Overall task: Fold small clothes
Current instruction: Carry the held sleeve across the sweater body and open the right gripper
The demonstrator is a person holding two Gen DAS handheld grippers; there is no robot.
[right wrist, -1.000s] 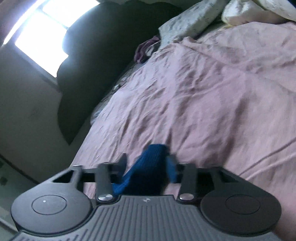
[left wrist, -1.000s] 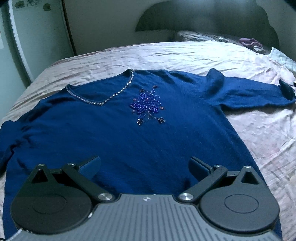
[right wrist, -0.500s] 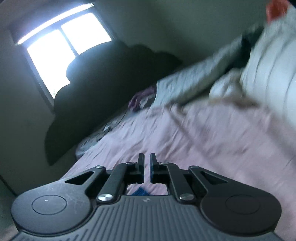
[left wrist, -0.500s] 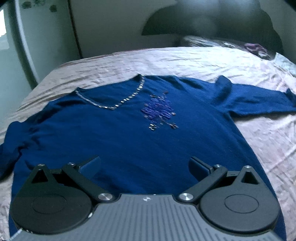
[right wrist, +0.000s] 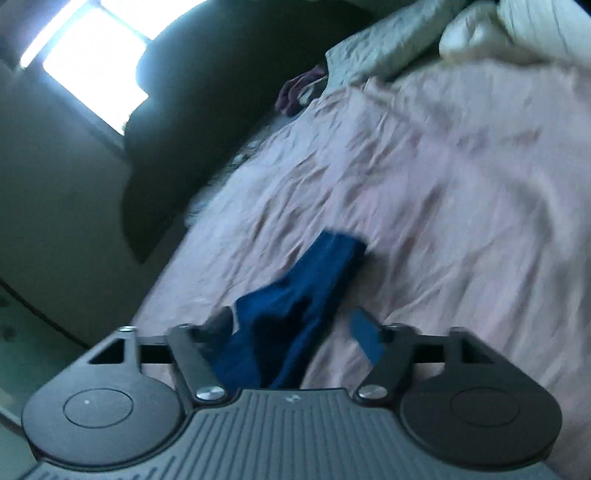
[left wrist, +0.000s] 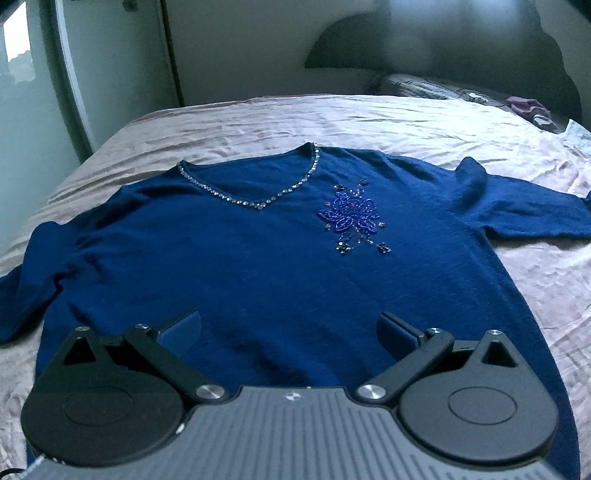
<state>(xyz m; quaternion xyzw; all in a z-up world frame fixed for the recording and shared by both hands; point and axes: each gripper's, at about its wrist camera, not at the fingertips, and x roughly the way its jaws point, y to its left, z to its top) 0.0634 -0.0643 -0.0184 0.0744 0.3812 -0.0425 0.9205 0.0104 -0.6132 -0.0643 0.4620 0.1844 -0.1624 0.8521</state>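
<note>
A dark blue sweater point(left wrist: 258, 266) with a beaded V-neck and a beaded flower lies flat, front up, on the pink bedsheet point(left wrist: 332, 122), both sleeves spread out. My left gripper point(left wrist: 290, 326) is open and empty, hovering over the sweater's lower hem. In the right wrist view the sweater's right sleeve point(right wrist: 317, 280) lies on the sheet between the fingers of my right gripper point(right wrist: 295, 325), which is open around it; the view is blurred.
A dark headboard point(left wrist: 443, 44) stands at the far end of the bed, with a pillow and a purple cloth point(left wrist: 528, 107) near it. Pillows and a quilt point(right wrist: 424, 33) lie at the head of the bed. A glass door point(left wrist: 33, 110) is at the left.
My right gripper was shut and lifted half a second ago; now it is open, low over the sleeve. My left gripper has drifted back slightly, still open.
</note>
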